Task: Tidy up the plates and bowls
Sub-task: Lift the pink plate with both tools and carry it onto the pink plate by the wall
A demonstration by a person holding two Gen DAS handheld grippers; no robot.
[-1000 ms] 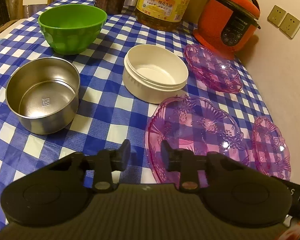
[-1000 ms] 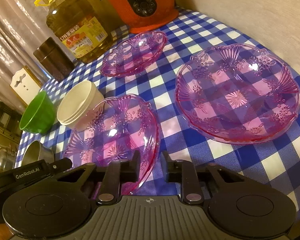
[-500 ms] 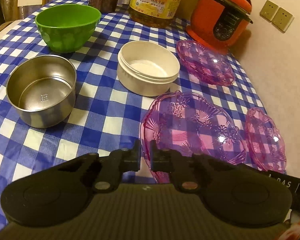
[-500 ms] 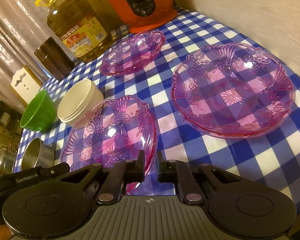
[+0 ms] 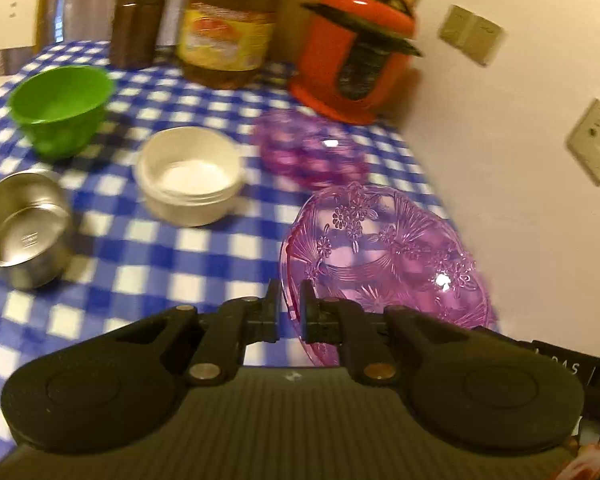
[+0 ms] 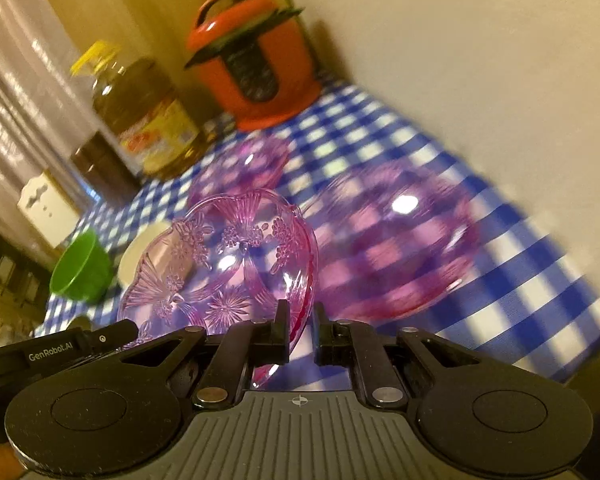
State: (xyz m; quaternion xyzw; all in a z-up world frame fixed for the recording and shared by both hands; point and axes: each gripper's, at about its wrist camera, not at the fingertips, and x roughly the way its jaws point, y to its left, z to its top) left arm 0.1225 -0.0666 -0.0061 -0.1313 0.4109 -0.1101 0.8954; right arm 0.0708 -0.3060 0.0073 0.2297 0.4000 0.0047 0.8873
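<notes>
A pink patterned glass plate (image 5: 388, 256) hangs tilted above the blue checked tablecloth (image 5: 148, 256). My left gripper (image 5: 289, 312) is shut on its near-left rim. In the right wrist view the same plate (image 6: 220, 264) is pinched at its right rim by my right gripper (image 6: 302, 332), also shut. A larger pink plate (image 6: 392, 240) lies on the cloth to the right, and a smaller pink plate (image 6: 244, 168) lies farther back. A white bowl (image 5: 190, 176), a green bowl (image 5: 60, 108) and a steel bowl (image 5: 20, 228) stand to the left.
An orange rice cooker (image 5: 356, 64), a big oil bottle (image 5: 228, 28) and a brown canister (image 5: 138, 20) line the far edge. A wall with sockets (image 5: 596, 140) runs close along the right side. A white chair back (image 5: 14, 8) stands at the far left.
Both grippers closed on opposite rims of the near pink plate and lifted it off the cloth, tilting it. Both views rose and now show more of the wall and far objects.
</notes>
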